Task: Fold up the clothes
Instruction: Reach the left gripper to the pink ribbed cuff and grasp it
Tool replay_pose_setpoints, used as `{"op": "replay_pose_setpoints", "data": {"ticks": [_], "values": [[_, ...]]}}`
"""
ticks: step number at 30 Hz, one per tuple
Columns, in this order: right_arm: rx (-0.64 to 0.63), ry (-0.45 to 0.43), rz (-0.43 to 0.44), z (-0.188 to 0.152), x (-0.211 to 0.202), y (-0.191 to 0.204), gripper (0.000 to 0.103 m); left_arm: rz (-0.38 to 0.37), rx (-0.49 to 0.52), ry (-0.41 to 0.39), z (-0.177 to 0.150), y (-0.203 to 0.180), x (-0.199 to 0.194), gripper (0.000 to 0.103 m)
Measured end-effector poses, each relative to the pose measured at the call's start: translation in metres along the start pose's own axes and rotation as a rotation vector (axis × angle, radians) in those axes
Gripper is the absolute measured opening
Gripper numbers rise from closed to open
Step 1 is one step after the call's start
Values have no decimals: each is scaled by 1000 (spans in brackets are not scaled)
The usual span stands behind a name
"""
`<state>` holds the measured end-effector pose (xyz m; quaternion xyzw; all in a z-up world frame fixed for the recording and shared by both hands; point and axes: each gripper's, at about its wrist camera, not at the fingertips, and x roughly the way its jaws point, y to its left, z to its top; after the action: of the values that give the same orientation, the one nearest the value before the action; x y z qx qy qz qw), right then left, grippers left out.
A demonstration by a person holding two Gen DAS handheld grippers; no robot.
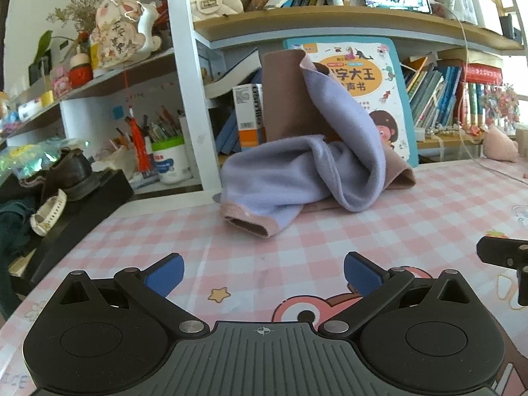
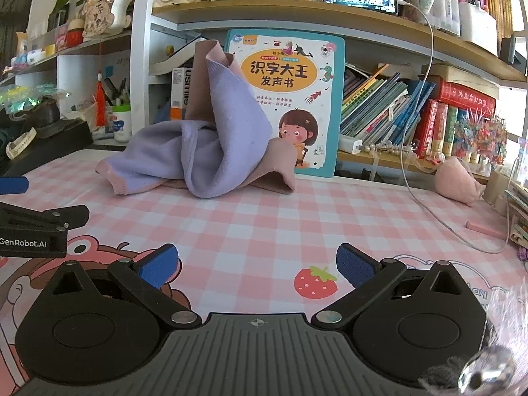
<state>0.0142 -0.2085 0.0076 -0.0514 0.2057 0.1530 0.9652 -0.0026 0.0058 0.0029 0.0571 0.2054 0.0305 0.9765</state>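
Note:
A crumpled garment, lilac inside and brownish-pink outside, lies heaped at the far edge of the desk, one part propped upright against a children's book. It also shows in the right wrist view. My left gripper is open and empty, low over the pink checked desk mat, well short of the garment. My right gripper is open and empty, also short of the garment and to its right. Each gripper's edge shows in the other's view.
Bookshelves full of books stand behind the desk. A pen pot and black box with a shoe sit at the left. A white cable, a pink plush and a pink chalk lie at the right.

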Motion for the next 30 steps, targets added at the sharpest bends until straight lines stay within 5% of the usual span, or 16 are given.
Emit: {"op": "replay_pose_setpoints", "data": {"ticks": [7, 10, 18, 24, 30], "values": [[-2, 3, -5, 0, 1, 1, 103, -47, -32, 8, 0, 8, 3, 103], [0, 7, -4, 1, 1, -1, 103, -26, 28, 8, 2, 10, 8, 103], [1, 13, -5, 1, 2, 0, 103, -122, 199, 68, 23, 20, 56, 102], [0, 16, -3, 1, 2, 0, 103, -147, 181, 155, 28, 23, 100, 88], [-1, 17, -3, 1, 3, 0, 103, -126, 119, 191, 29, 29, 136, 55]]}}
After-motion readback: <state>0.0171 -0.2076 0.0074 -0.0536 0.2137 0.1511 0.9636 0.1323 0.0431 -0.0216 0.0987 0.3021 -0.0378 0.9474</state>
